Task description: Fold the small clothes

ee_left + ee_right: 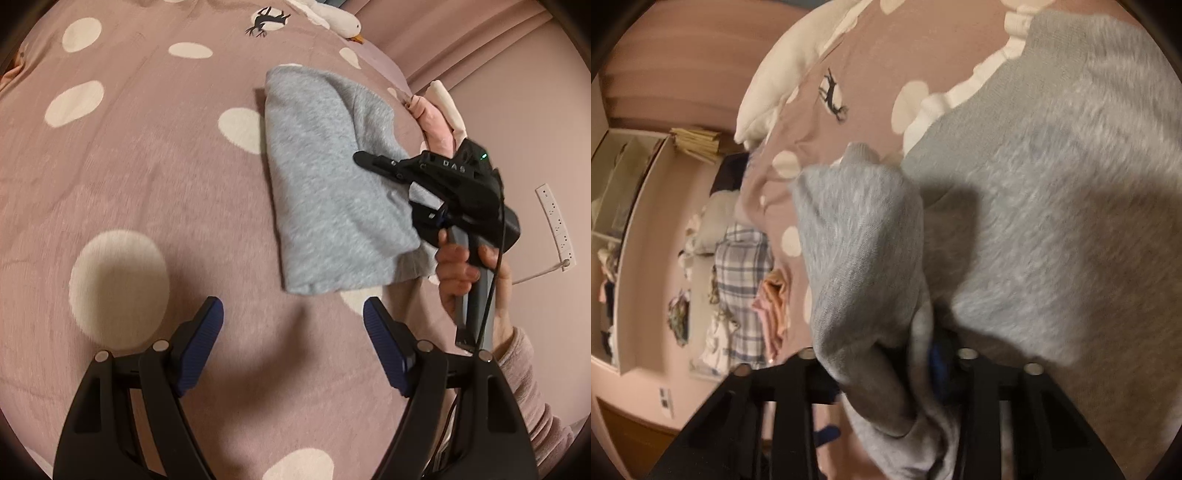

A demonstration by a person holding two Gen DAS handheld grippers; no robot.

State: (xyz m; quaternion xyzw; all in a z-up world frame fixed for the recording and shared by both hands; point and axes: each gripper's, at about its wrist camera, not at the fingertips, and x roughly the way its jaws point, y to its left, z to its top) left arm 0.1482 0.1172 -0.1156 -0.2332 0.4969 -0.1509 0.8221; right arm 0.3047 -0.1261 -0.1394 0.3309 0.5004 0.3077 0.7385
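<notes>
Grey knit garment (pixel 325 184) mid-fold: my right gripper (pixel 923 373) has clamped its near edge, my left gripper (pixel 293 343) waits wide and empty beside it; next I'd carry that edge across.

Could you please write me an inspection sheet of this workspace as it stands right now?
Surface: pink bedspread with cream dots and a deer print.
Job's things: grey garment lying partly folded; white ruffled trim at one edge.
Clutter: pink and cream clothes beside the garment; white plush toy at the far edge.
Grippers: left tool open, empty, above the bedspread; right tool shut on a fold of the grey garment.
Cables: black cable running down from the right tool.
Surroundings: wall power strip; shelves; plaid cloth on the floor.
</notes>
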